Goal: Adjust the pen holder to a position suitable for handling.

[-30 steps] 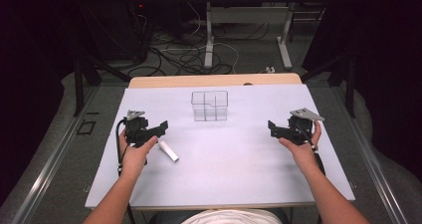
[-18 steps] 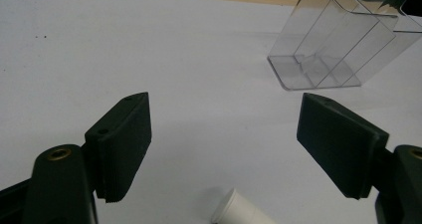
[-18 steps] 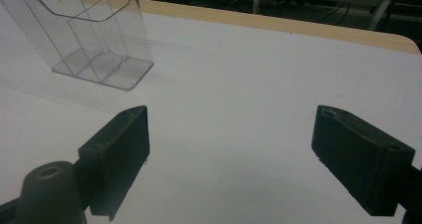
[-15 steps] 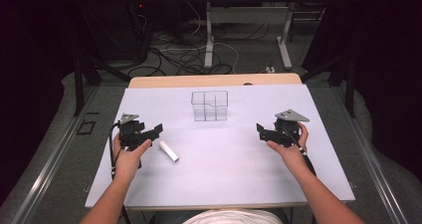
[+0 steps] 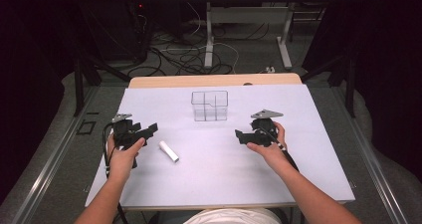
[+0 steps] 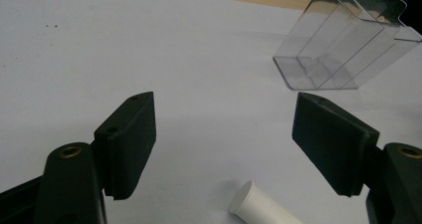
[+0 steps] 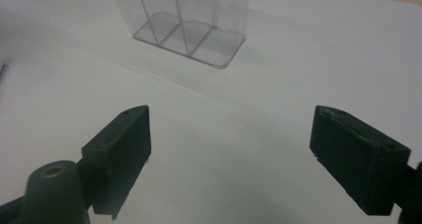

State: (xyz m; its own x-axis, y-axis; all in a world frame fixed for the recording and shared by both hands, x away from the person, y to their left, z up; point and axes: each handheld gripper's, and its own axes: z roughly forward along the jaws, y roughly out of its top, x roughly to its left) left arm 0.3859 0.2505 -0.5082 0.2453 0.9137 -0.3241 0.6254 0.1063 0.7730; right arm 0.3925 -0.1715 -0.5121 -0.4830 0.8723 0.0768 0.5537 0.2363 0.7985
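Note:
A white tube [image 5: 168, 151] lies on the white table top [image 5: 224, 184], just right of my left gripper [image 5: 148, 130]. In the left gripper view the tube's end [image 6: 259, 206] lies low in front of the gap of the left gripper [image 6: 224, 134]; the pads stand apart from it. Those jaws have just been closing a little and stay open, with nothing gripped. A clear divided box [image 5: 209, 105] stands at the back middle, also ahead as the box [image 6: 338, 50] and the box [image 7: 189, 20]. My right gripper [image 5: 241, 136] [image 7: 231, 149] is open and empty; its jaws have just been closing too.
A wooden strip [image 5: 214, 79] runs along the table's far edge. Beyond it are table legs and cables on the floor [image 5: 199, 55]. Both forearms come in from the near edge.
The right hand has moved left toward the middle of the table, jaws a bit narrower. The left hand has shifted slightly left and nearer. The tube and box lie as before.

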